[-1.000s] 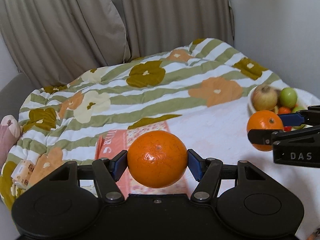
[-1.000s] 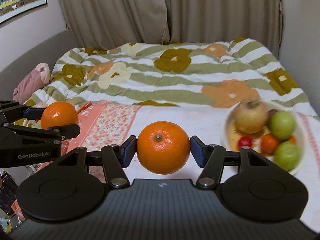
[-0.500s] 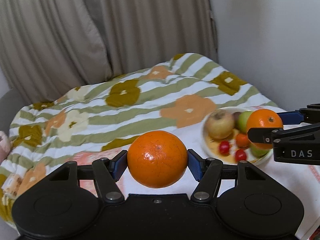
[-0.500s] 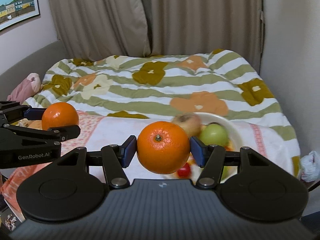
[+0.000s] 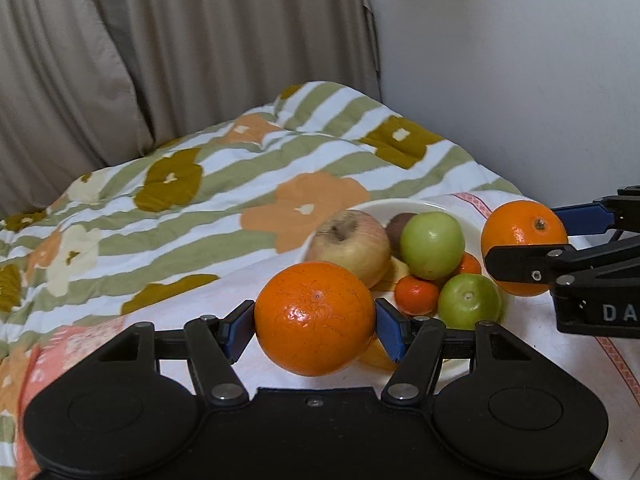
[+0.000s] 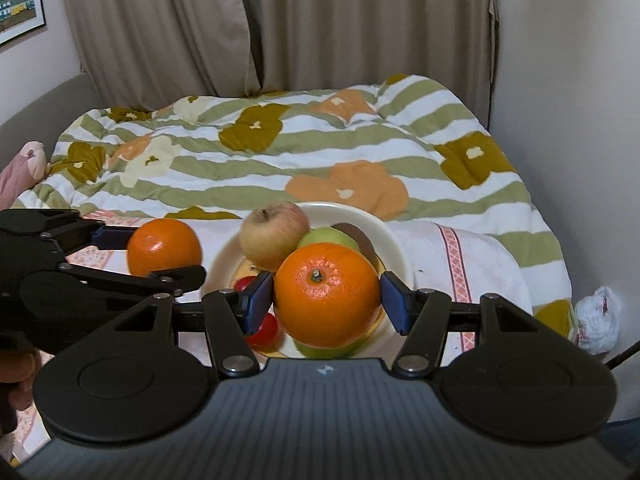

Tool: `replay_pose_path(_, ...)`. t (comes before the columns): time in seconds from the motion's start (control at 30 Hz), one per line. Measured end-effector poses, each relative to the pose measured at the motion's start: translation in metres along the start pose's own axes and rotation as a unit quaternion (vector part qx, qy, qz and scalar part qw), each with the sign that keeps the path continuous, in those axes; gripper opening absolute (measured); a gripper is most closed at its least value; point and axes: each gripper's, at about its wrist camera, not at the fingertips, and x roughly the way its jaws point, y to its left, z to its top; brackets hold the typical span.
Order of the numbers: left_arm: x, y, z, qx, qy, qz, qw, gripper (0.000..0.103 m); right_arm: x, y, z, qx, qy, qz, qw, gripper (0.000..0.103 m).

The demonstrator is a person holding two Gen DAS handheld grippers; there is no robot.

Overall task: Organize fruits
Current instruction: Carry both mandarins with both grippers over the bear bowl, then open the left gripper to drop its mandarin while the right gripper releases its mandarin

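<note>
Both grippers are held over the bed, side by side, each pinching an orange.

Left gripper (image 5: pixel 315 319): the left orange (image 5: pixel 315 318) is clamped between the blue pads, one pad pressed on each side. The fruit is nearly round, so no clear long axis is shown; a small pale navel dimple is turned up and toward the camera. It is carried above white cloth (image 5: pixel 248 280), just in front of the plate (image 5: pixel 394 210).

Right gripper (image 6: pixel 327 295): the right orange (image 6: pixel 327 295) is pinched the same way, its green-brown stem end tilted up and toward the camera. It is held directly over the plate, hiding part of the fruit beneath.

On the plate, a large yellowish-pink apple (image 5: pixel 349 250) is seen with its stem hollow upward, two green apples (image 5: pixel 432 245) beside it, a small mandarin (image 5: pixel 417 295) and a red tomato (image 6: pixel 267 330) low at the near rim.

A striped floral quilt (image 6: pixel 280 152) is spread behind the plate, with beige curtains (image 6: pixel 280 24) at the back.
</note>
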Motion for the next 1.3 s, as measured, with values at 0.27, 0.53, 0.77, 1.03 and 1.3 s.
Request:
replay_pose_path(0.27, 0.037, -0.01, 0.004, 0.014, 0.013, -0.015, 0.9997, 0.067, 0.015, -0.011, -0.004, 0.012, 0.01, -0.003, 1.0, 0.073)
replay_pose_path(0.53, 0.042, -0.011, 0.002, 0.023, 0.006, -0.021, 0.9995, 0.073, 0.019, -0.011, -0.005, 0.02, 0.013, -0.006, 1.0, 0.073)
replay_pose_path(0.77, 0.024, 0.002, -0.002, 0.027, -0.006, -0.016, 0.9995, 0.087, 0.017, -0.004, -0.004, 0.018, 0.009, -0.005, 1.0, 0.073)
replay_pose_path(1.03, 0.005, 0.019, -0.016, 0.01, -0.007, -0.009, 0.9999, 0.09, 0.023, 0.023, -0.006, -0.014, 0.006, 0.011, 1.0, 0.073)
replay_pose_path(1.3, -0.006, 0.037, -0.034, -0.001, 0.008, 0.007, 0.9999, 0.09, 0.037, 0.044, -0.016, -0.044, 0.003, 0.027, 0.999, 0.073)
